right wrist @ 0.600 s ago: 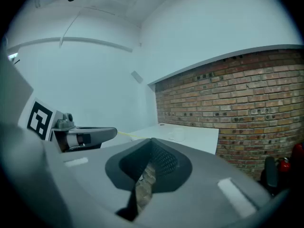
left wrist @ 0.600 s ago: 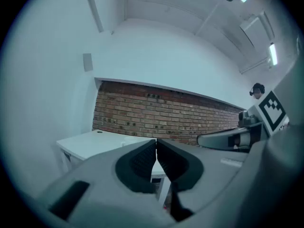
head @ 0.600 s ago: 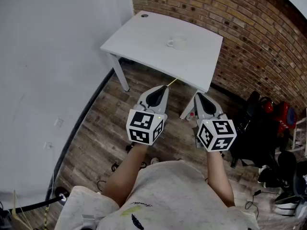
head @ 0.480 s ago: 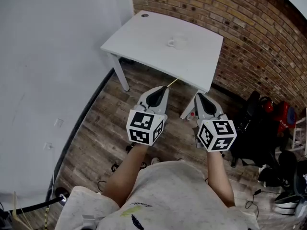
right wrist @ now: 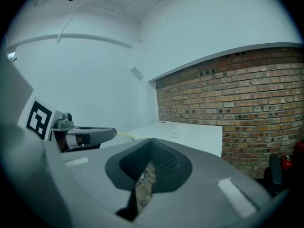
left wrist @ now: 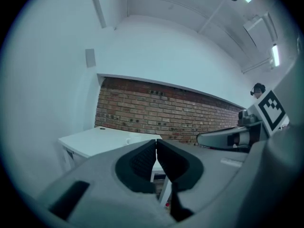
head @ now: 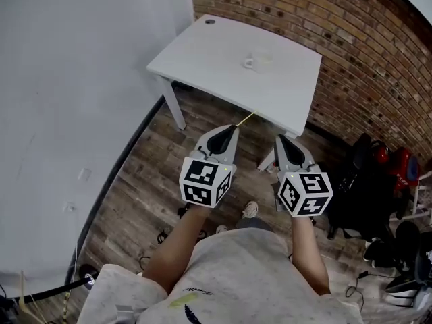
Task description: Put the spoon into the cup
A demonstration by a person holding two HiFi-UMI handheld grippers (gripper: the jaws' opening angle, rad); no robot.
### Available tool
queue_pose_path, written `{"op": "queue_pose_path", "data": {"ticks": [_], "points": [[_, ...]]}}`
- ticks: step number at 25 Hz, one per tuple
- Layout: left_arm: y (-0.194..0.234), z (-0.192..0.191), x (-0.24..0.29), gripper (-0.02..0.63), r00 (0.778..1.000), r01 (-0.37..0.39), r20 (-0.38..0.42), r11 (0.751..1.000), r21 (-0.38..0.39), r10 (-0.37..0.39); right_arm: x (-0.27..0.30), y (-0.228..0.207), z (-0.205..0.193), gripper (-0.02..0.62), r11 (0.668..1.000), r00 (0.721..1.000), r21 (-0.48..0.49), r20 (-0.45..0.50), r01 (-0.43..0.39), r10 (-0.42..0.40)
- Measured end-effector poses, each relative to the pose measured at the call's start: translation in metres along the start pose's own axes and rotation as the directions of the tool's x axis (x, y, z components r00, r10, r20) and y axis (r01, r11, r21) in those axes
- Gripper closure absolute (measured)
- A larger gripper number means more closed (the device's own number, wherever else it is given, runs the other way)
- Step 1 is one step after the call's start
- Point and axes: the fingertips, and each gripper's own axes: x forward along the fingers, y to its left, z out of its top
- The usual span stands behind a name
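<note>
You've stepped forward: table (head: 202, 52) and cup (head: 260, 61) have shifted right. Left gripper (head: 231, 131) clamps the spoon (head: 244, 118); right gripper (head: 280, 140) is closed and empty. Keep approaching.

Table (head: 223, 52): white top, smooth and matt; cup (head: 260, 61): white, smooth. Brick wall (head: 364, 39): rough red brick, matt mortar joints; white wall (head: 81, 79): smooth paint; floor (head: 148, 174): grained wood planks, dull finish; shirt (head: 236, 275): pale speckled cloth. Left gripper (head: 234, 128) and right gripper (head: 279, 139): grey matt plastic shells, black ribbed pads (left wrist: 142, 163), flat printed black-and-white markers (head: 202, 179); spoon (head: 244, 117): thin, pale yellow, material unclear.
</note>
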Motion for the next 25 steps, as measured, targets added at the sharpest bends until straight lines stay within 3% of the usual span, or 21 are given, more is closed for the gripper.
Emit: {"op": "queue_pose_path", "data": {"ticks": [8, 25], "points": [[0.031, -0.006, 0.034, 0.601, 0.999, -0.015, -0.029, 1.000, 0.004, 0.015, 0.048, -0.015, -0.002, 0.584, 0.999, 1.000, 0.024, -0.007, -0.021, 0.021], [0.071, 0.005, 0.187, 0.601, 0.995, -0.041, -0.093, 0.999, -0.013, 0.040, 0.164, -0.124, 0.027, 0.584, 0.997, 0.997, 0.058, -0.043, -0.057, 0.059]]}}
